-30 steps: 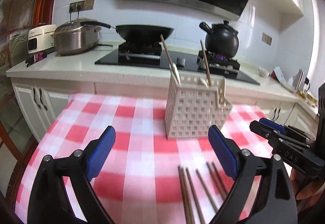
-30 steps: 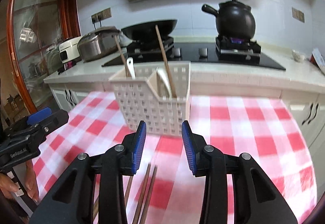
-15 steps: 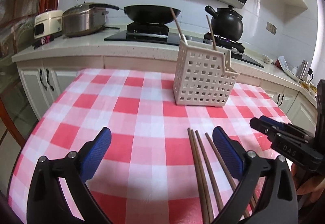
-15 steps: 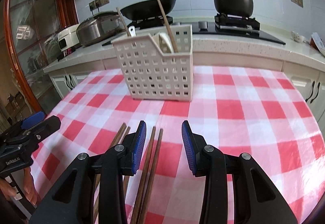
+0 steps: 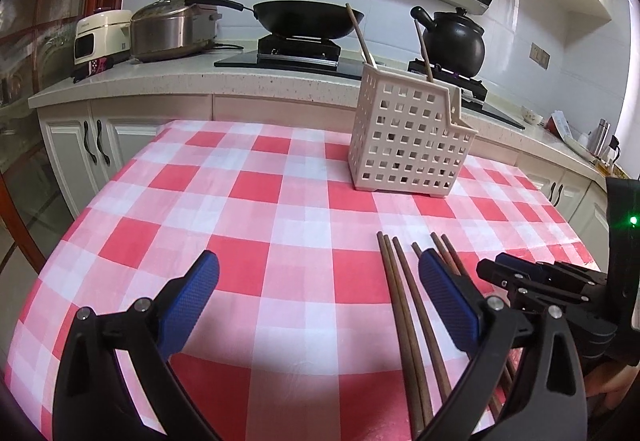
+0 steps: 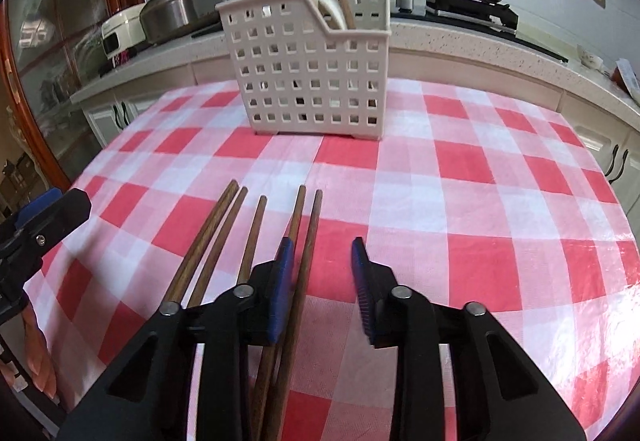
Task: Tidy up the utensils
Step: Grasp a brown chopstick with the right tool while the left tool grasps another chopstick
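Wooden chopsticks (image 6: 256, 237), 5 of them, lie flat on the red-and-white checked tablecloth (image 6: 480, 201), fanned out and pointing toward the white perforated utensil basket (image 6: 312, 69), which stands well apart from them near the far edge of the table with a couple of sticks and a white spoon already inside. My read: these are light, stiff, thin and a bit slick, so they'll roll or pivot if pinched near an end; grabbing around the middle, square across the stick, looks safest, and lying flush on cloth means the pads have to get right down to the surface. The right gripper (image 6: 322, 261) hovers low over the rightmost 2 sticks, fingers parted and holding nothing, tilted forward along them, with its left pad over 1 stick and the other stick showing in the gap. The left gripper (image 5: 318, 293) sits off to the side, spread wide and empty, aimed at the bare cloth with the sticks just inside its right finger. Neither one touches anything as far as I can tell.
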Tool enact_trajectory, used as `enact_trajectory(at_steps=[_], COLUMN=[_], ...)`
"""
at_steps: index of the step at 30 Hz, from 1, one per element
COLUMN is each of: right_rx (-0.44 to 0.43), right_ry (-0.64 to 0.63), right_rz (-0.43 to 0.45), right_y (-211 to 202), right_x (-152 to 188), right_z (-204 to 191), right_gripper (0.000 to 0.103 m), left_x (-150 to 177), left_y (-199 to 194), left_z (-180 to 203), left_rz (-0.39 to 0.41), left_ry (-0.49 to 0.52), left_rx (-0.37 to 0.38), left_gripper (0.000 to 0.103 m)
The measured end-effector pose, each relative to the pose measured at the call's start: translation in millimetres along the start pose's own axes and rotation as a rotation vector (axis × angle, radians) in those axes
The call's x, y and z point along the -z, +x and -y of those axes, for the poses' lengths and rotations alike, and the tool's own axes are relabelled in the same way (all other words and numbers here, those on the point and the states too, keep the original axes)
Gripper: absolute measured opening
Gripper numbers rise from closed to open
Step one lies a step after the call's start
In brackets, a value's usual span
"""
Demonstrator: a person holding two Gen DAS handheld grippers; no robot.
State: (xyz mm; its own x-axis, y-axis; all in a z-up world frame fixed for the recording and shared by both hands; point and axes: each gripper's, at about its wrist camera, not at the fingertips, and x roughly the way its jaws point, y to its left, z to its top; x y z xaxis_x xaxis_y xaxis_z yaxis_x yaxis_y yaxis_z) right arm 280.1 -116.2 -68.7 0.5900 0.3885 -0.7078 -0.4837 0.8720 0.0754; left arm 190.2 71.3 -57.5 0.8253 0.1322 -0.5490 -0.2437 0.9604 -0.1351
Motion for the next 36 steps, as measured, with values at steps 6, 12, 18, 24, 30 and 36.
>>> enact_trajectory(at_steps=[6, 12, 18, 24, 30, 36], right_rx=[0.008, 0.029, 0.048, 0.042, 0.017, -0.005], right_ry=[-0.018, -0.041, -0.088, -0.103, -0.070, -0.048], right_rz=[-0.046, -0.080, -0.103, -0.100, -0.100, -0.100], right_y=[8, 14, 22, 23, 19, 16], right_x=[1, 1, -3, -3, 0, 1], right_z=[-4, -10, -18, -20, -9, -1], right_gripper=[0.024, 0.018, 0.016, 0.008, 0.007, 0.007], left_x=[3, 6, 10, 12, 9, 8], left_y=[2, 4, 11, 25, 43, 68], left_z=[-3, -5, 0, 9, 20, 32], left_rz=[-0.014, -0.029, -0.077, -0.135, -0.184, -0.270], left_ry=[-0.003, -0.005, 0.021, 0.056, 0.084, 0.111], left_rx=[0.000, 0.002, 0.011, 0.005, 0.000, -0.033], left_gripper=[0.097, 0.097, 0.097, 0.096, 0.093, 0.087])
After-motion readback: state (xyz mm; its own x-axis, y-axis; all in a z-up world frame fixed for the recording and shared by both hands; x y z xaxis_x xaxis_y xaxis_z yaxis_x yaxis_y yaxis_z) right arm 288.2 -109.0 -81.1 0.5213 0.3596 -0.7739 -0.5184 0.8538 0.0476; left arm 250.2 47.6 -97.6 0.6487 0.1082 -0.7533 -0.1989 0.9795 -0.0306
